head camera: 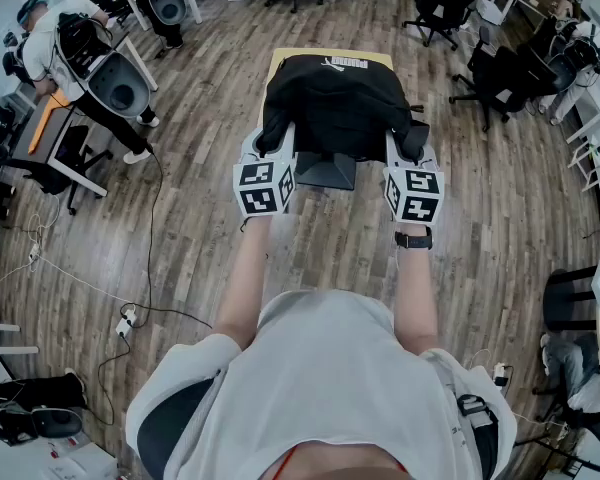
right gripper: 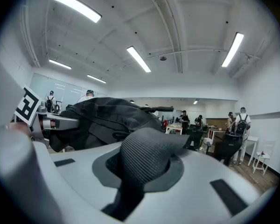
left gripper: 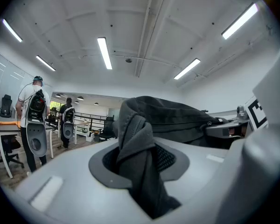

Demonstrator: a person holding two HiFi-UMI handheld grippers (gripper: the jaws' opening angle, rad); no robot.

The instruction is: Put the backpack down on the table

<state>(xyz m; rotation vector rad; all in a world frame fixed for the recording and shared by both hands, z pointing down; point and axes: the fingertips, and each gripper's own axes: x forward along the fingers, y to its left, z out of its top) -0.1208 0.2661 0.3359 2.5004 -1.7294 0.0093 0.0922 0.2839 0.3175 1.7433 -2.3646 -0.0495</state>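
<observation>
Left gripper (head camera: 270, 158): jaws clamped on a grey strap (left gripper: 140, 153) of the black backpack (head camera: 335, 103). The backpack covers the table (head camera: 285, 58) up to its far edge, its contents hidden. Right gripper (head camera: 405, 158): jaws clamped on a mesh strap (right gripper: 144, 157).

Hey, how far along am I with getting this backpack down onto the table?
Done: the left gripper and right gripper are each clamped on the backpack's dark fabric, and it has been carried over the yellow table.
In hand: the bag hangs between both grippers. I can't tell whether its base touches the tabletop.
Left: lower it until it rests there, then open both jaws.
</observation>
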